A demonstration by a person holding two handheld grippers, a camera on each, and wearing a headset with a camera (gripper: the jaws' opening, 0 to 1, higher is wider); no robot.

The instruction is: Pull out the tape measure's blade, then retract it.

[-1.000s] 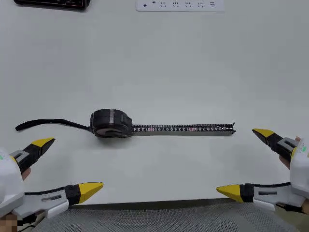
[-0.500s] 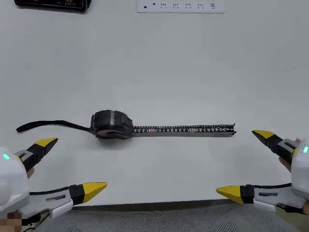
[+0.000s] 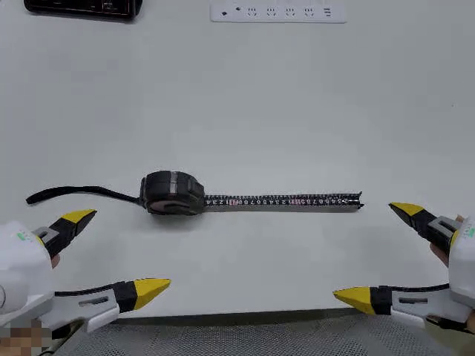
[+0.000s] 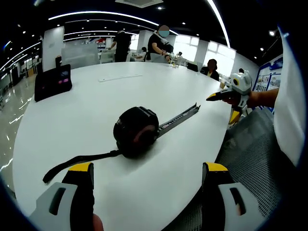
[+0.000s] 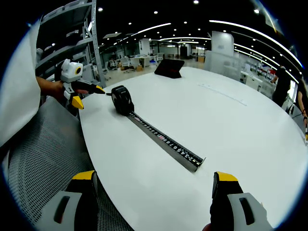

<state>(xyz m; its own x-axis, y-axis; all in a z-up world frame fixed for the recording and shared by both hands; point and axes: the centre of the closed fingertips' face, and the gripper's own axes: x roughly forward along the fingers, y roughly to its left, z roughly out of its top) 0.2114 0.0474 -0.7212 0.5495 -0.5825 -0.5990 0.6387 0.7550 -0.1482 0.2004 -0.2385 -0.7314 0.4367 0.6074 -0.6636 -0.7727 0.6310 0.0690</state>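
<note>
A black tape measure [image 3: 172, 193] lies on the white table, its blade [image 3: 282, 201] drawn out to the right and its wrist strap [image 3: 78, 191] trailing left. The case [image 4: 136, 131] sits ahead of my left gripper [image 3: 122, 253], which stands open near the table's front edge with nothing between its fingers. My right gripper [image 3: 378, 254] is open too, just right of the blade's end hook [image 3: 359, 199] and apart from it. The blade [image 5: 166, 141] runs away from the right gripper toward the case [image 5: 121, 99]. Each gripper appears in the other's view: right [image 4: 231, 94], left [image 5: 77, 89].
A white power strip [image 3: 277, 12] lies at the table's far edge, with a black device [image 3: 82, 7] at the far left. A grey mesh chair back [image 3: 245, 337] sits below the table's front edge. People stand in the background [image 4: 159, 43].
The left gripper has shifted slightly right and forward. The tape measure and the right gripper have stayed in place; the picture has shifted a little.
</note>
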